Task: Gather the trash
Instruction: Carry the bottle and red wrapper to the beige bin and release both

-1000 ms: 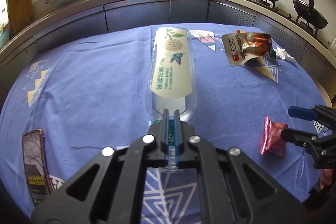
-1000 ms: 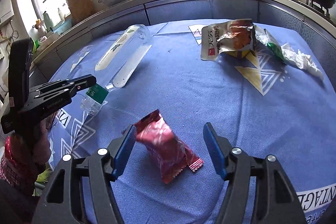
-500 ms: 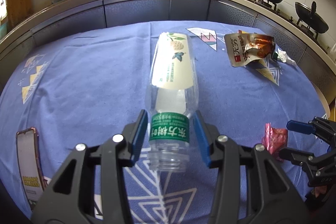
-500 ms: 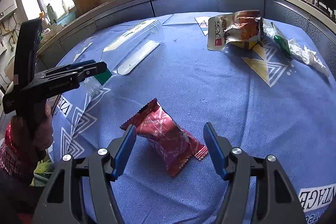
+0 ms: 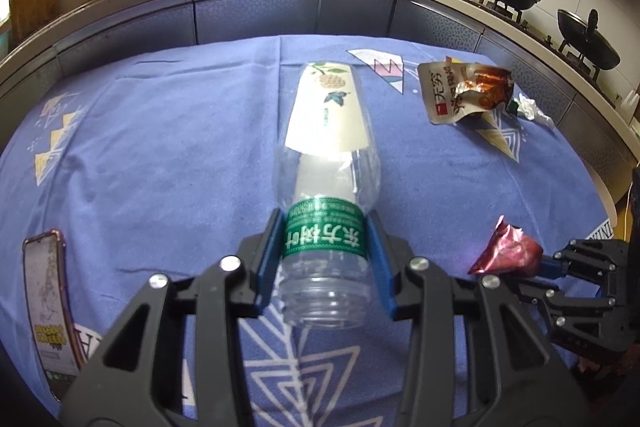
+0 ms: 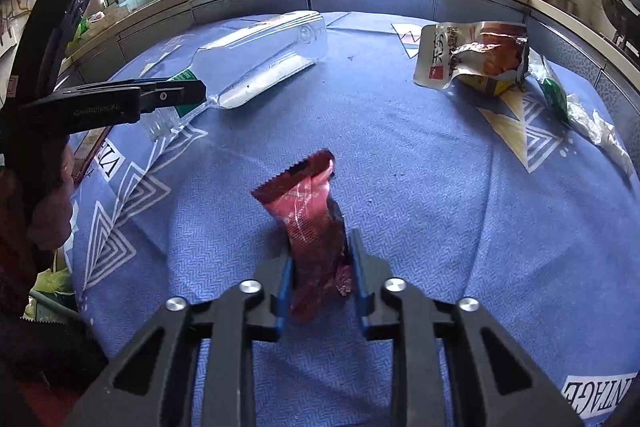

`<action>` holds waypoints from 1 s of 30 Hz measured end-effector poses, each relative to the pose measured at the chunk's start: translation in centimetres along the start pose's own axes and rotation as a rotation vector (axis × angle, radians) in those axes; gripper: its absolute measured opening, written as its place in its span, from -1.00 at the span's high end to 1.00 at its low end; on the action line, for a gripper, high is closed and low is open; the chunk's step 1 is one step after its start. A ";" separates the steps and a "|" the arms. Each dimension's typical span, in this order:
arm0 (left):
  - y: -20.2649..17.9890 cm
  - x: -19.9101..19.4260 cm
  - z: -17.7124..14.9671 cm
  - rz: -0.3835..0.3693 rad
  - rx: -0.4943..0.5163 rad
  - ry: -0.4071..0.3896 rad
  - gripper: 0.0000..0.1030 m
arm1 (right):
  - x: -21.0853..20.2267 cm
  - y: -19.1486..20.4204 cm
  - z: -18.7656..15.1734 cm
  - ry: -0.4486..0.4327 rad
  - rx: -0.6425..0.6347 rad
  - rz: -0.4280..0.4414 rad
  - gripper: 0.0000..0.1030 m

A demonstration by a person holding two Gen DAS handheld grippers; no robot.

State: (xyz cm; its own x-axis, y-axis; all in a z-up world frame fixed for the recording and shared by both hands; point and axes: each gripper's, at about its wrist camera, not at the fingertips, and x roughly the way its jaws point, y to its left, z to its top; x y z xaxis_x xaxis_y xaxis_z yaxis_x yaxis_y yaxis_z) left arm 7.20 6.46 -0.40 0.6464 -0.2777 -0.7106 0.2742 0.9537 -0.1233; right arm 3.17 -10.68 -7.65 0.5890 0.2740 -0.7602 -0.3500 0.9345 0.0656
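— Since half a second ago both grippers have closed in: the right gripper [image 6: 320,267], which stood wide open around the red wrapper [image 6: 310,215], now pinches it, and the left gripper [image 5: 325,259] has tightened on the plastic bottle [image 5: 326,195].

— Is the left really gripping?

— Its blue pads [image 5: 267,259] press both sides of the green neck label. The bottle's open mouth points back toward the camera and its body runs away over the blue tablecloth [image 5: 160,147]; from the right wrist view the neck end looks raised while the far end lies near the cloth.

— And the wrapper?

— Clamped by its lower end between the right fingers, standing up with its serrated edge on top, over the cloth near the front edge.

— What else is out there?

— A torn snack bag [image 6: 468,55] far right, and a crumpled white and green plastic scrap [image 6: 580,107] just beside it. A phone [image 5: 48,303] lies at the left edge.
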 end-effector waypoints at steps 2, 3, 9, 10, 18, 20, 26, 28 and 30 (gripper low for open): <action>-0.5 -0.5 0.4 -0.022 -0.002 -0.008 0.24 | -0.7 -0.5 0.1 -0.022 0.020 0.002 0.73; -0.8 -0.7 0.6 -0.034 -0.001 -0.010 0.24 | -1.1 -0.9 0.2 -0.037 0.035 0.006 0.73; -4.0 -1.8 2.5 -0.141 0.017 -0.030 0.24 | -4.1 -4.2 0.3 -0.112 0.127 -0.015 0.73; -4.8 -2.0 2.9 -0.159 0.027 -0.031 0.24 | -4.5 -4.9 0.2 -0.119 0.144 -0.022 0.73; -12.0 -3.1 4.7 -0.251 0.154 -0.045 0.24 | -8.7 -11.4 -2.8 -0.190 0.314 -0.054 0.73; -13.6 -3.3 5.0 -0.271 0.178 -0.046 0.24 | -9.8 -12.7 -3.7 -0.211 0.347 -0.067 0.73; -19.1 -2.4 6.2 -0.345 0.253 -0.020 0.24 | -12.8 -16.7 -6.3 -0.278 0.436 -0.120 0.73; -21.6 -1.8 6.7 -0.365 0.297 -0.016 0.24 | -13.6 -18.2 -7.3 -0.296 0.468 -0.142 0.73; -24.3 -1.2 7.0 -0.389 0.343 -0.011 0.24 | -14.5 -19.8 -8.6 -0.311 0.505 -0.167 0.73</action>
State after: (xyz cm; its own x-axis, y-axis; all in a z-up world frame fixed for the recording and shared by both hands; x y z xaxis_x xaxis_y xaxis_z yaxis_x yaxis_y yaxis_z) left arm 4.71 -17.13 8.30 0.4569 -0.6075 -0.6497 0.7126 0.6872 -0.1415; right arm -4.65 -35.11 -3.48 0.8175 0.0972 -0.5676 0.1088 0.9419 0.3179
